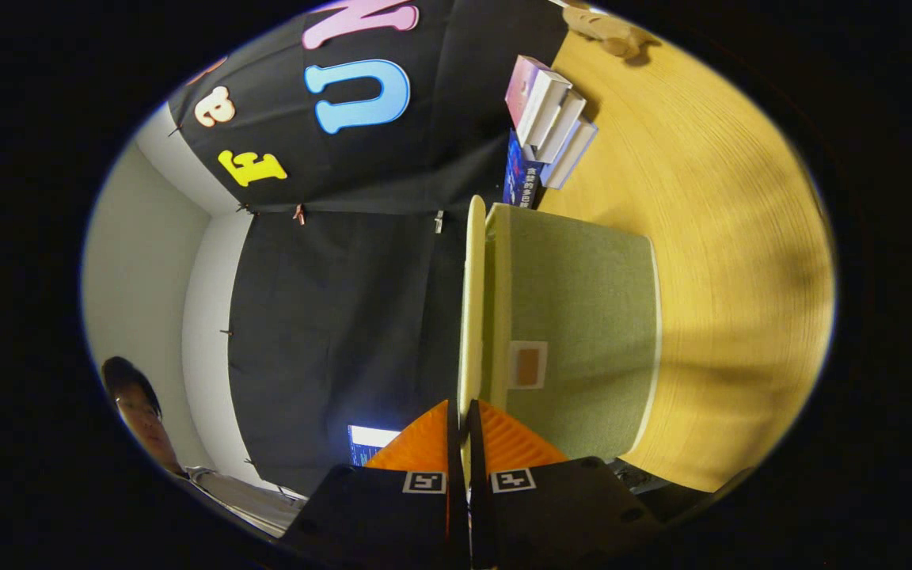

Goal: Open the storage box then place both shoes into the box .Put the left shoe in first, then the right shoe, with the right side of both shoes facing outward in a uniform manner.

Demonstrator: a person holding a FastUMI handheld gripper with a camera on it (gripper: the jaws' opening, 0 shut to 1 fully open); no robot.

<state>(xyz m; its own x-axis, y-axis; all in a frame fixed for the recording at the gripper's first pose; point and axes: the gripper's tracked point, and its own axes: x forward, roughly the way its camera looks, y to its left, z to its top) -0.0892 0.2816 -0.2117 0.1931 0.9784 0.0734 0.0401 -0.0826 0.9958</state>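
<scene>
Your gripper [460, 412] is pinched on the storage box [583, 317] lid [472, 301] edge; it looks thin and light, so lift gently

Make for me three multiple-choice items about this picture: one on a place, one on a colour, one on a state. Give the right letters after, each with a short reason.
1. Where are the books?
A. between the claw's fingers
B. on the table, beyond the box
C. inside the box

2. What colour is the box's cloth wall?
A. green
B. red
C. blue

3. What is the claw doing?
A. standing wide open
B. pinching the edge of the lid
C. holding a shoe

Answers:
1 B: the stack lies on the wooden top past the box.
2 A: the wall beside the fingers is green.
3 B: both fingers press on the thin pale lid.
</scene>
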